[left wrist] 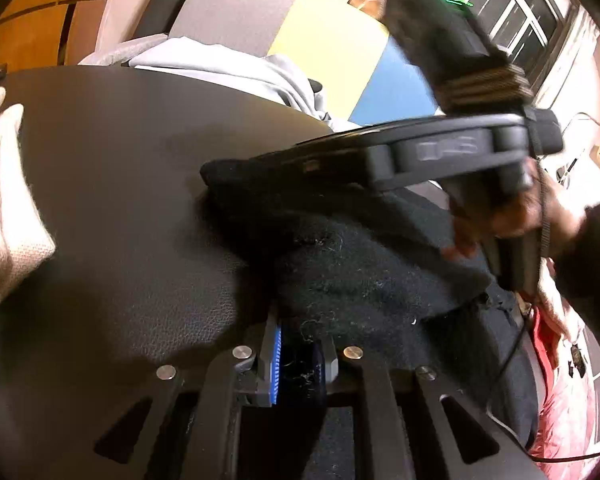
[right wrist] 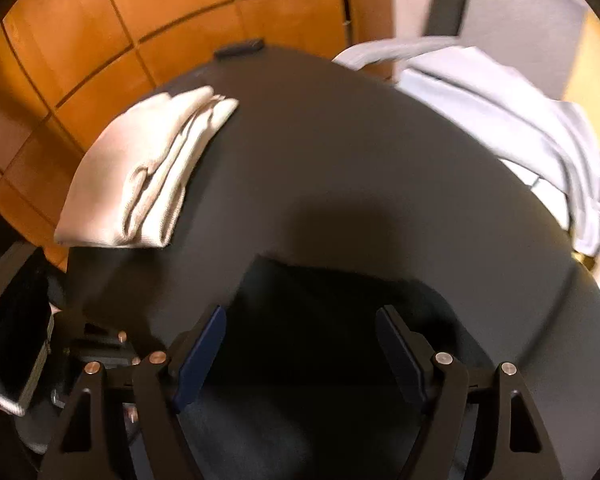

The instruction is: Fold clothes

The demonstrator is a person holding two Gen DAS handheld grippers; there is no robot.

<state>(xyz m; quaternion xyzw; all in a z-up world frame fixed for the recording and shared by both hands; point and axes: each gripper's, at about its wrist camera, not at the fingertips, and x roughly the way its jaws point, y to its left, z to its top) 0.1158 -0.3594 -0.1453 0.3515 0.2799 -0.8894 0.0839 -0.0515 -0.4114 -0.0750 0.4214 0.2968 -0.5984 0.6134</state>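
A black fuzzy garment (left wrist: pixel 360 248) lies on the dark round table (left wrist: pixel 120 140). My left gripper (left wrist: pixel 298 354) is shut on an edge of this garment. The right gripper's body (left wrist: pixel 440 152) hovers over the garment's far part in the left wrist view. In the right wrist view my right gripper (right wrist: pixel 300 344) is open and empty, with its jaws wide apart above the black garment (right wrist: pixel 300 320). A folded cream garment (right wrist: pixel 148 172) lies on the table's left side and shows at the left edge of the left wrist view (left wrist: pixel 4 200).
Light grey clothes (right wrist: pixel 520 132) hang over a grey chair (right wrist: pixel 520 20) at the table's far right edge. Orange wooden panels (right wrist: pixel 100 20) stand behind the table (right wrist: pixel 360 140). A small dark object (right wrist: pixel 240 47) lies at the far table edge. Pink fabric (left wrist: pixel 560 380) is at the lower right.
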